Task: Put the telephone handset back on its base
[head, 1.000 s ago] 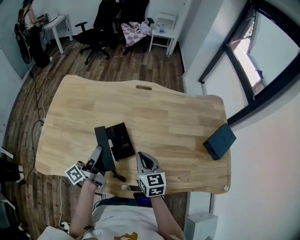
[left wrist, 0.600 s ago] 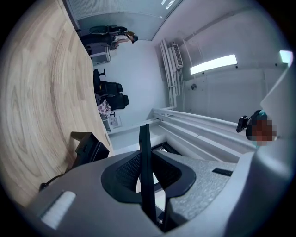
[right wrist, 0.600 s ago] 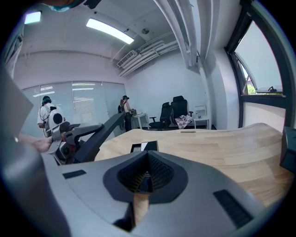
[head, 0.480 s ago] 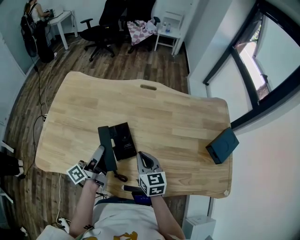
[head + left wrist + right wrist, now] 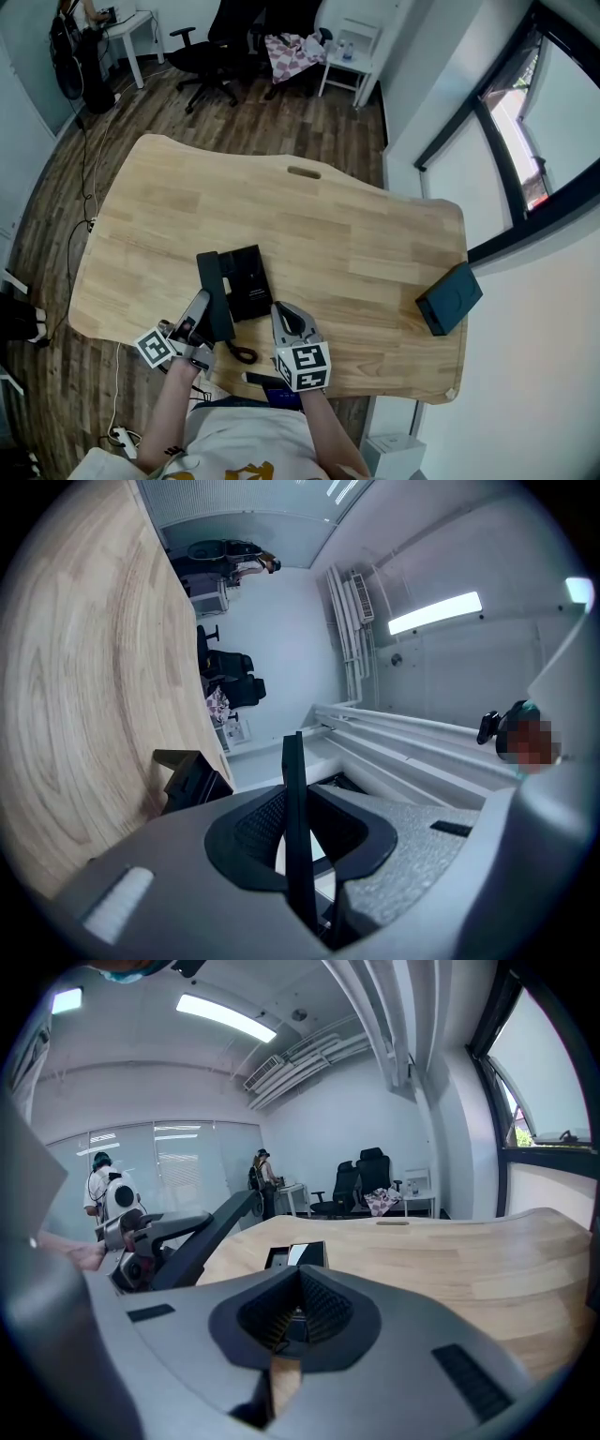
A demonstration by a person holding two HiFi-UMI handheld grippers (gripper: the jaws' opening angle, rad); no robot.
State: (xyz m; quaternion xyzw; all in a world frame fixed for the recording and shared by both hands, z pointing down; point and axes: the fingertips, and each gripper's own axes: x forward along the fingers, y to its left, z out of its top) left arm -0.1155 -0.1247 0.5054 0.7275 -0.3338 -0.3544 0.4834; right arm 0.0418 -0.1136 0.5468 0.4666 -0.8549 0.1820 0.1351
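The black telephone base lies on the wooden table near its front edge. My left gripper is shut on the black handset, which stands just left of the base, lifted and lengthwise along it. In the left gripper view the handset shows edge-on as a thin black bar between the jaws. A dark cord hangs off behind it at the table's edge. My right gripper is shut and holds nothing, to the right of the base.
A dark box sits at the table's right edge. Office chairs, a small white table and a desk with a person stand beyond the far side. A window wall runs along the right.
The head view has drifted slightly. Both grippers and the handset keep the same places relative to the base.
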